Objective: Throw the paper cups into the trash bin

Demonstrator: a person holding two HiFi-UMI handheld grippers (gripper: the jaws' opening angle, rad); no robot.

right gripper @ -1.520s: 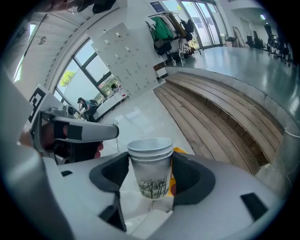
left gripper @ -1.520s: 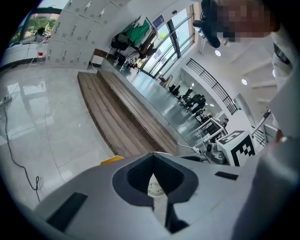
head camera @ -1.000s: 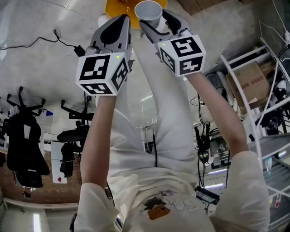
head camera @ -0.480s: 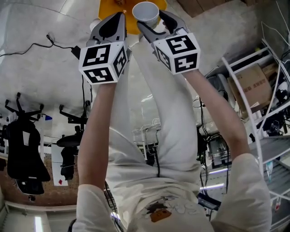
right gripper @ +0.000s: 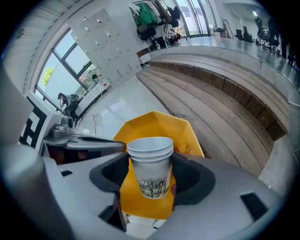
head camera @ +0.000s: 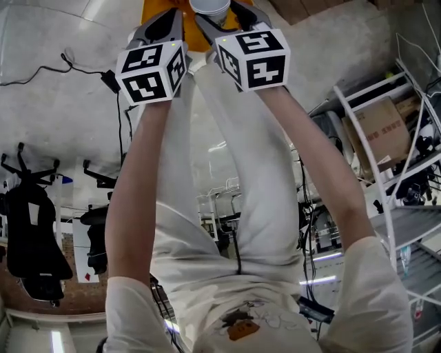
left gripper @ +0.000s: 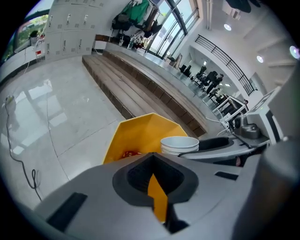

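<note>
A stack of nested white paper cups (right gripper: 150, 168) with a tree print stands upright between the jaws of my right gripper (right gripper: 151, 180), which is shut on it. Directly beneath the cups lies the open yellow trash bin (right gripper: 159, 123). In the head view the cups (head camera: 210, 6) and right gripper (head camera: 219, 15) are at the top edge, over the bin (head camera: 196, 39). My left gripper (left gripper: 153, 165) hovers beside them, shut and empty, also over the bin (left gripper: 140, 135). From it I see the cups (left gripper: 179, 144) to the right.
Something red lies inside the bin (left gripper: 126, 153). A black cable (head camera: 69, 65) runs over the grey floor at the left. White wire shelving with a cardboard box (head camera: 382, 127) stands at the right. Long wooden steps (right gripper: 220, 89) rise behind the bin.
Both grippers have sunk toward the bin, sliding up the head view. The cups are now cut off by the top edge. The grip on the cups is unchanged.
</note>
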